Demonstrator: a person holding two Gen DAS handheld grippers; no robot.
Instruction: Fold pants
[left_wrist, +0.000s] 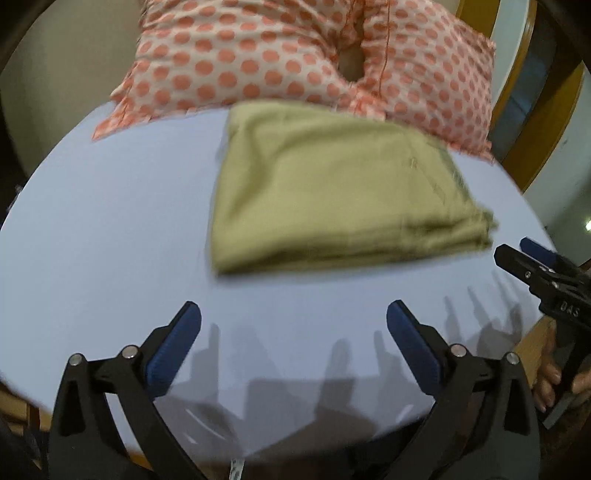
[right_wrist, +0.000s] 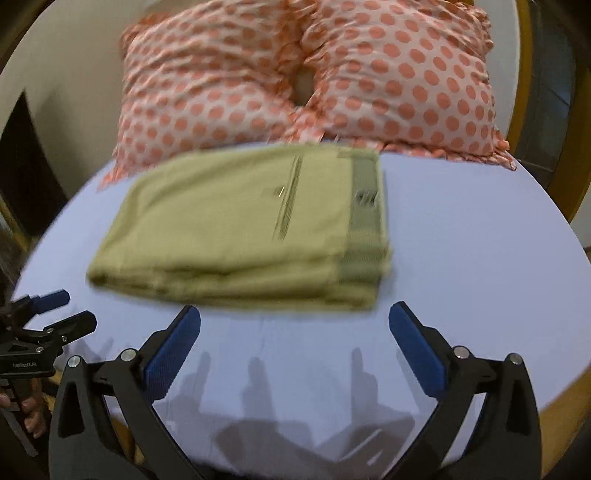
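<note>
The olive-khaki pants lie folded in a flat stacked rectangle on the pale lavender table. In the right wrist view the pants show their waistband at the right end. My left gripper is open and empty, just short of the pants' near edge. My right gripper is open and empty, close to the pants' near edge. The right gripper also shows at the right edge of the left wrist view, and the left gripper shows at the left edge of the right wrist view.
A person in a white garment with coral dots stands at the table's far side, also in the right wrist view. A wooden frame stands at the back right. The table's wooden rim shows near right.
</note>
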